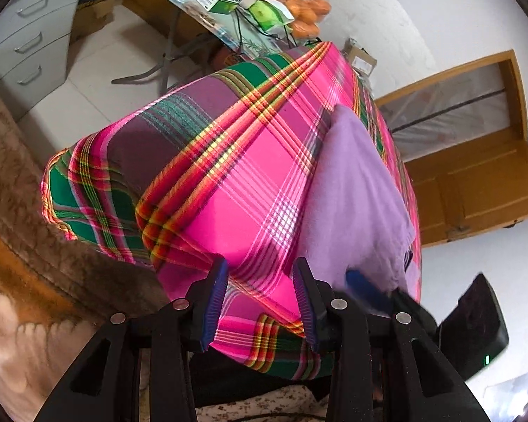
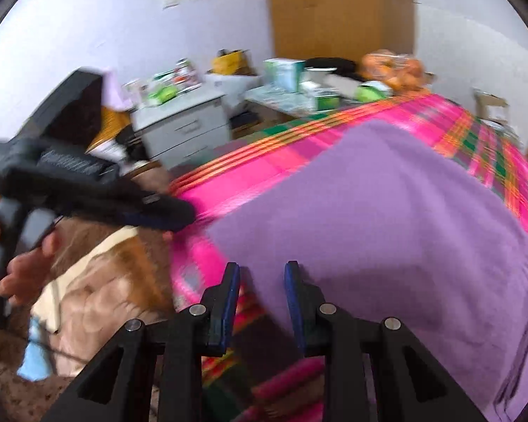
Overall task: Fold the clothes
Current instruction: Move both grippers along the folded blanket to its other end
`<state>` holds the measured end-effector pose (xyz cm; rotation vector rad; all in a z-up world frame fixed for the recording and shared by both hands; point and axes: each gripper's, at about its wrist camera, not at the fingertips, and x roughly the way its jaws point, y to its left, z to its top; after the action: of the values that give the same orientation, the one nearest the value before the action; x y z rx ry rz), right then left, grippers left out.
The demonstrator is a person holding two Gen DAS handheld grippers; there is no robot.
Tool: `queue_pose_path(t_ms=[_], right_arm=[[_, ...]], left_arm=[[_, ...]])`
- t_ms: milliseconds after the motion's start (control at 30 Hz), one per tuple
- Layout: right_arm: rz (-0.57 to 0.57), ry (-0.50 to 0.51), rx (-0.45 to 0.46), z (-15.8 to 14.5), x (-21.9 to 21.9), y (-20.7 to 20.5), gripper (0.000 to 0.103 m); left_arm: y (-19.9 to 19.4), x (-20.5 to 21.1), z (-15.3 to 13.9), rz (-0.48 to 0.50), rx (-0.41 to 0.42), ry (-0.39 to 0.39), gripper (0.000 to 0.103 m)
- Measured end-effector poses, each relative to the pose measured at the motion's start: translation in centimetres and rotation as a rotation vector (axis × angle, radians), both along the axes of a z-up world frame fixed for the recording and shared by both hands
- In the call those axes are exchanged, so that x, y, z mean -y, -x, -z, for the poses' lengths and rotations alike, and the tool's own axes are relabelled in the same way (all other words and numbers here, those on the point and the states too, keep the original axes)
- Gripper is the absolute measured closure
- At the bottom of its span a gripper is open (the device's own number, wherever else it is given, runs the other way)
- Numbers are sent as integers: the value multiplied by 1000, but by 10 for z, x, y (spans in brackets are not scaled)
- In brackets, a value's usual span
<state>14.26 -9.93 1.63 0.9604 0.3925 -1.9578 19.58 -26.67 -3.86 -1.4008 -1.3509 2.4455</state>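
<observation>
- purple garment [image 2: 387, 218] lies flat on the plaid cloth [image 1: 211, 176] that covers the work surface, toward the right side and near edge of it in the left wrist view
- looks already folded into a rough rectangle; my read is i'm between folds, nothing gripped, next grab not started
- left gripper [image 1: 260, 302] hovers over the near edge of the plaid cloth, fingers spread apart, nothing between them
- right gripper [image 2: 262, 299] sits at the near left corner of the garment, fingers apart with only cloth seen behind the gap, not pinching
- in the right wrist view the left gripper shows off to the left, blurred, held by a hand [image 2: 21, 267], beyond the left edge of the plaid cloth
- right wrist frame is motion-smeared, so whether the pads touch the fabric i cannot tell
- next move as i judge it: get one finger under the near hem, close on it, carry it over to the far edge
- garment's right edge runs close to the cloth's right edge, little margin that side
- plenty of bare plaid to the left of the garment, room to sweep or turn it
- brown blanket [image 1: 24, 190] bunched just beside the left edge, could snag a low left pass
- cluttered table [image 1: 200, 24] past the far end, well apart
</observation>
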Motion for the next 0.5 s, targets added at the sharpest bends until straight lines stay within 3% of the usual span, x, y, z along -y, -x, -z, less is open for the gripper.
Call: queue_pose_path(t_ms=[167,300,500], right_arm=[[7,34,-33,-10,6,0,74],[-11,16,-37,-4,21,-1,62],[0,-74,-158,9,41,-10,57]], left_arm=[[4,1,0,22,15,-12,62],[0,4,-6,14,-12,-21,62],[7,12,-19,-10,-44,8,61]])
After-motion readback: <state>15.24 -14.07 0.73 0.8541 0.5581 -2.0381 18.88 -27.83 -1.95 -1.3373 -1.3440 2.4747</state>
